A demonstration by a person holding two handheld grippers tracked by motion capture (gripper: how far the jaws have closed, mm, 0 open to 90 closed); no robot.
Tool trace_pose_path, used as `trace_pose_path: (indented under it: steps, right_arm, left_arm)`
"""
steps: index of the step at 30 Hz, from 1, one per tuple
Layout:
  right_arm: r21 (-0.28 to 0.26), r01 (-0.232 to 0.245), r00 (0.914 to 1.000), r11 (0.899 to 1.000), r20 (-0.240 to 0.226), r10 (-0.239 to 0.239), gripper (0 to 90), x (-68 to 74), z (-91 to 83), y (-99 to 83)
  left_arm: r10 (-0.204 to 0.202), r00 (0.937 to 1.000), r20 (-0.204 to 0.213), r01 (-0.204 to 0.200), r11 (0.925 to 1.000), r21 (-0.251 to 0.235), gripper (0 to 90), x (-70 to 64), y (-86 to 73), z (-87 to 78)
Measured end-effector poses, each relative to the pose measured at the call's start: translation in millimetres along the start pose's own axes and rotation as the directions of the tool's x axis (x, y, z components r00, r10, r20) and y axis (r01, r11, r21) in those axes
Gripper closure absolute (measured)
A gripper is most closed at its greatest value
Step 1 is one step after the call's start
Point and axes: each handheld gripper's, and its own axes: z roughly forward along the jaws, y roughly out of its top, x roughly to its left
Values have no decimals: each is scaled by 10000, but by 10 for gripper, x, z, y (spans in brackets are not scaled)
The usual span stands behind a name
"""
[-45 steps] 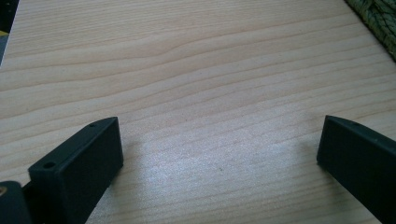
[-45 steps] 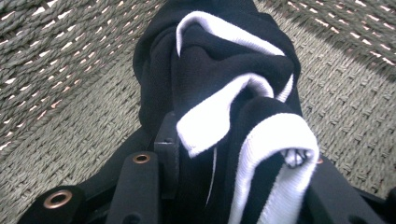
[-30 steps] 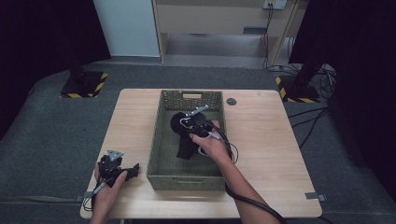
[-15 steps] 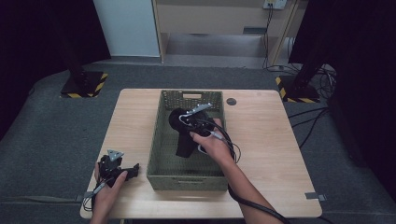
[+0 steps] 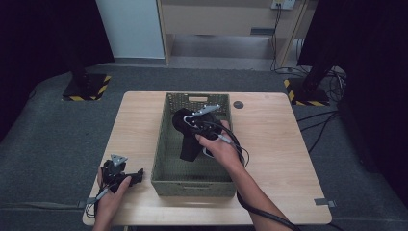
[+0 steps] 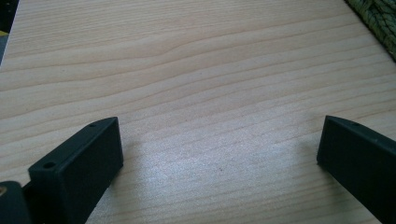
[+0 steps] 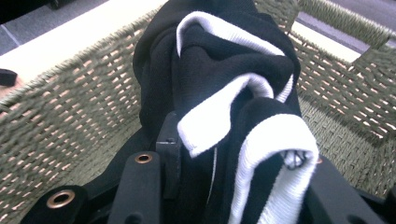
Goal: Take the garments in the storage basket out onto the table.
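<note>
the light wooden table [image 5: 269, 144] carries the olive-green woven basket [image 5: 166, 144] at its centre; the right gripper [image 5: 192, 120] works inside that basket, clamped on the black knit garment with white ribbed edging [image 5: 188, 144]; the left gripper [image 5: 126, 177] rests on the table just beside the basket's near left corner, jaws wide apart with bare wood between them.

procedure, as judged from this position: the step in hand appears to be lifting the garment clear of the basket; raise the right gripper straight up until the hanging tail clears the rim; avoid dragging the cloth across the woven wall [image 7: 70, 107], since knit fabric may snag on the weave; keep the clamp firm, because the bunched folds could slip out layer by layer; hold the left gripper ready to catch the trailing end.

appearance of the garment [image 7: 224, 88]: soft, black, finely ribbed; white bands [image 7: 280, 140] fold over one another at the pinch point; the cloth is bunched at the jaws and hangs down toward the basket floor.
</note>
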Motion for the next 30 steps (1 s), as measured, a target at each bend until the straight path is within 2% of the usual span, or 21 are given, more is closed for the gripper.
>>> trace_pose_path:
  steps: [30]
  right_arm:
    - [-481, -12, 9999, 9988, 136, 19, 602, -33, -266, 145]
  left_arm:
    - [4, 10000, 2, -4, 10000, 4, 0, 0, 0, 0]
